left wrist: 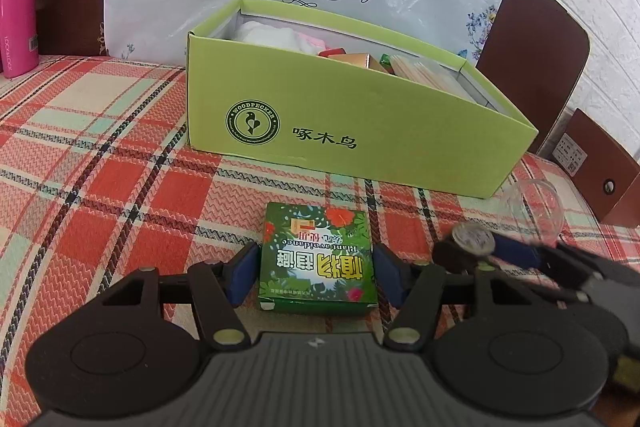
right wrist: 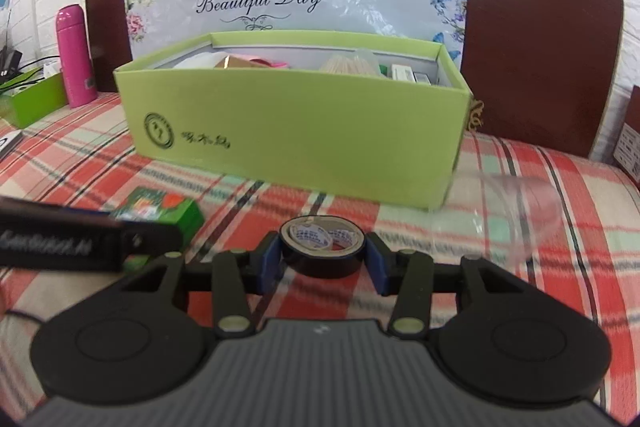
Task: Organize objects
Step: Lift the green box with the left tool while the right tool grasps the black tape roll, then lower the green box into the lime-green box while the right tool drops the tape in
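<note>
while both grippers sit low over the plaid cloth (left wrist: pixel 100 147), each straddles one item in front of the green box (left wrist: pixel 340 115). left gripper (left wrist: pixel 316 273): blue pads stand on either side of the small green carton (left wrist: pixel 318 259), a thin gap showing on each side, so wide and not yet pinching. right gripper (right wrist: pixel 324 259): pads flank the black tape roll (right wrist: pixel 322 247), apparently touching its sides, but real clamping cannot be told from this view.

step in hand, as a judgement: grasp, then lift over the near wall of the green box and drop inside. to do it well, centre the carton between the pads, close squarely on its two side faces, lift straight up before moving forward so it clears the rim. the box already holds things, so aim for a free spot. watch the clear plastic cup (right wrist: pixel 516 211) lying just right of the tape roll; it could get knocked.

carton lies flat, printed face up, long axis running away from the left wrist camera toward the box, text upside down from this view. tape roll lies flat, hole facing up, no long axis.
</note>
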Tool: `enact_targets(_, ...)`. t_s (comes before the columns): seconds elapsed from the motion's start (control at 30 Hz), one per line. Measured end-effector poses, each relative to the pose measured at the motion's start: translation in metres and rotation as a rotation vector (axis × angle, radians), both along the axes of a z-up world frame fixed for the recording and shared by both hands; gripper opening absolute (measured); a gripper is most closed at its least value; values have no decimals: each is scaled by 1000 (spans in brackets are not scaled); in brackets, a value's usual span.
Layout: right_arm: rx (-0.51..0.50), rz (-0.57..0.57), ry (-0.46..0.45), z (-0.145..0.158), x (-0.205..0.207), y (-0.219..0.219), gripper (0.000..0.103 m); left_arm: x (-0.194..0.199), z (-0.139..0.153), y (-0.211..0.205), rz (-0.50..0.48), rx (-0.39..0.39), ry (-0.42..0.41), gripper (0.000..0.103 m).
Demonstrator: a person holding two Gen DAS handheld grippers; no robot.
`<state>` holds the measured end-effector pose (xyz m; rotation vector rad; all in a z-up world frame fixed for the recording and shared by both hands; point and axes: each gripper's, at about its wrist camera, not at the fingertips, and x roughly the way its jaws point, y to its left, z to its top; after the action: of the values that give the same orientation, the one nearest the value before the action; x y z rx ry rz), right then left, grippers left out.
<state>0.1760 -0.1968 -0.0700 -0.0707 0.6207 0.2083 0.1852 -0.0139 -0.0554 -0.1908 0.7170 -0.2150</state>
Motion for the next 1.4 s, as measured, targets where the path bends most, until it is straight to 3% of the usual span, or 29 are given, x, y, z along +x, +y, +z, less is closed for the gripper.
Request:
enact_targets(0.23,68,-24,20,2,-41,-6,45,-16,2,-1,8,-2,16,64)
enact_targets(0.4,92,-13,24,8,-60,-9,45,-32,8,0,-11,-45,27,64)
enact_targets(0.7,104,33,-74,47,-69,-8,45,-41,63,2,-54,-63,-110,64)
enact_targets(1.03,75,79,-214,96,-31,1,45,-10,123,7,-49,-7,-256,64)
enact_targets(1.23,44,122,-290,112,12,14,45,32,133,8,-34,15,-272,64)
enact_targets(1.4,9,138,-296,107,58,25,45,70,129,13,-26,3,-253,64)
